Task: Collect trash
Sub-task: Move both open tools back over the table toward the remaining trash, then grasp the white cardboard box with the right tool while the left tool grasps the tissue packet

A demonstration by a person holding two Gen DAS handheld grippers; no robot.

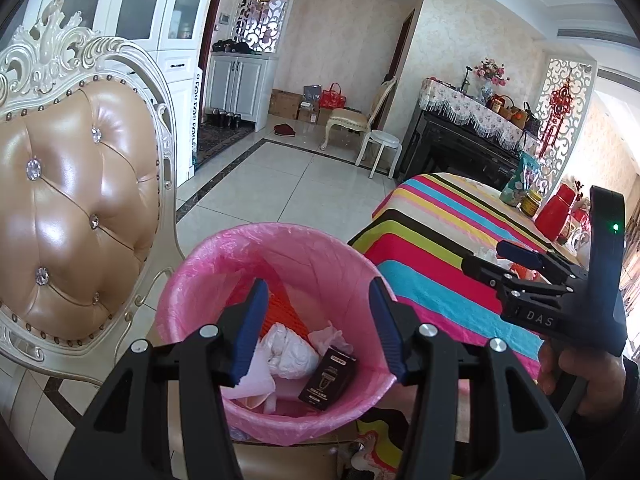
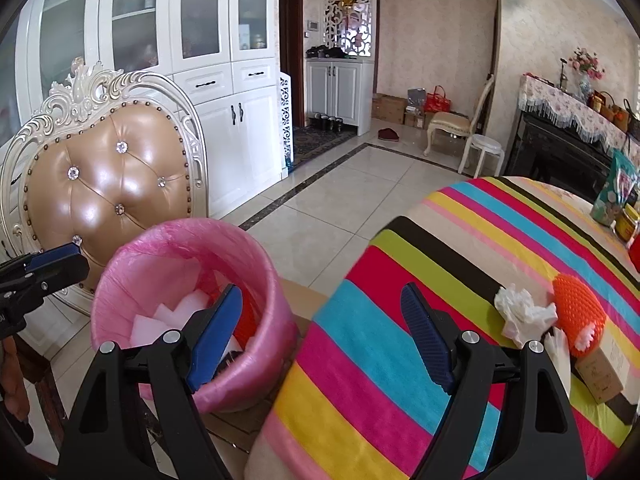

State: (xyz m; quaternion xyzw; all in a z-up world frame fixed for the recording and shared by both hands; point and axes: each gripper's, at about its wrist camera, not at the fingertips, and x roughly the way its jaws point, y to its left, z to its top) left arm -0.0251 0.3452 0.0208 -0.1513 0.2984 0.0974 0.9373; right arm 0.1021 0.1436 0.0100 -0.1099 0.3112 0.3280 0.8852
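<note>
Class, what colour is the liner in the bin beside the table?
Pink. The liner shows best in the left wrist view, which looks straight into it.

— What's in the bin from my side?

— I see the pink-lined trash bin (image 1: 280,320) upright beside the table, holding crumpled white tissue (image 1: 290,350), a small black box (image 1: 328,374) leaning against the inner wall, and something orange (image 1: 280,306) behind them.

— And what's left on the table?

— On my right view, a crumpled white tissue (image 2: 524,312) lies on the striped cloth, touching an orange foam net (image 2: 578,314), with a small brown carton (image 2: 606,370) just beside them.
</note>
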